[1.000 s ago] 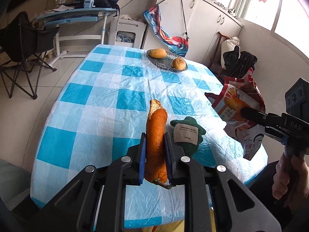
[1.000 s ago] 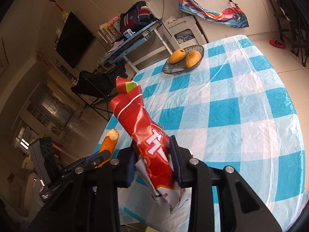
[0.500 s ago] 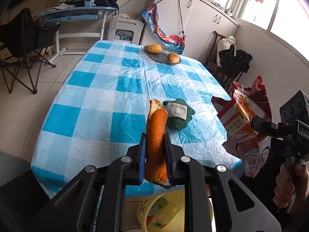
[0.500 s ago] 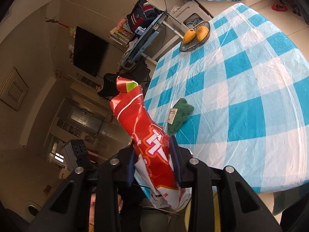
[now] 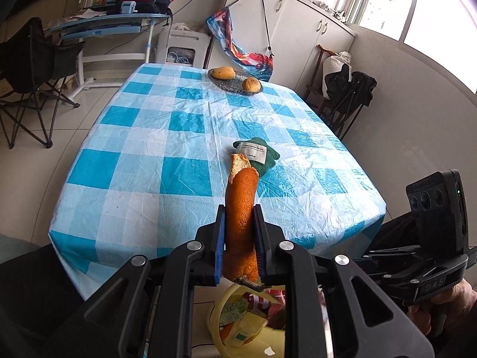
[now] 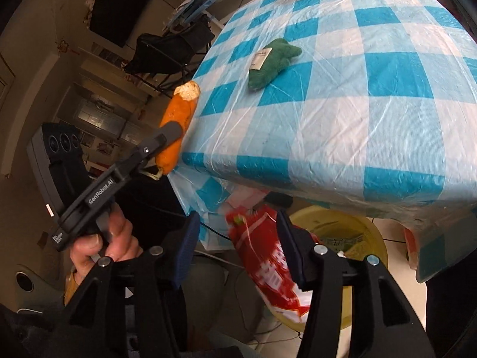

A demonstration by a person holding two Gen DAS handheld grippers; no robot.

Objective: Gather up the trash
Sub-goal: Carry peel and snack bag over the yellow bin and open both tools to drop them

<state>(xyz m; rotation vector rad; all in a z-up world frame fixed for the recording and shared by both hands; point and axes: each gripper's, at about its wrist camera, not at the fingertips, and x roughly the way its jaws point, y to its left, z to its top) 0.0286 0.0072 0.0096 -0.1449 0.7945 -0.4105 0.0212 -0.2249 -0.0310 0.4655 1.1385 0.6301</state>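
Observation:
My left gripper (image 5: 240, 223) is shut on an orange peel strip (image 5: 241, 208), held upright off the table's near edge above a yellow bin (image 5: 238, 322); it also shows in the right wrist view (image 6: 177, 125). My right gripper (image 6: 237, 244) is open. A red snack wrapper (image 6: 268, 262), blurred, hangs loose between its jaws over the yellow bin (image 6: 357, 232). A green cloth with a white label (image 5: 256, 155) lies on the checked tablecloth (image 5: 149, 149), also in the right wrist view (image 6: 271, 62).
A dark dish with two yellow fruits (image 5: 235, 79) stands at the table's far end. A folding chair (image 5: 26, 74) and a desk (image 5: 104, 26) stand at left, white cabinets (image 5: 283, 24) behind. The bin holds other trash.
Both grippers have pulled back off the table's near edge to above the yellow bin. The right gripper has opened and the red wrapper is dropping from it. The left still holds the peel.

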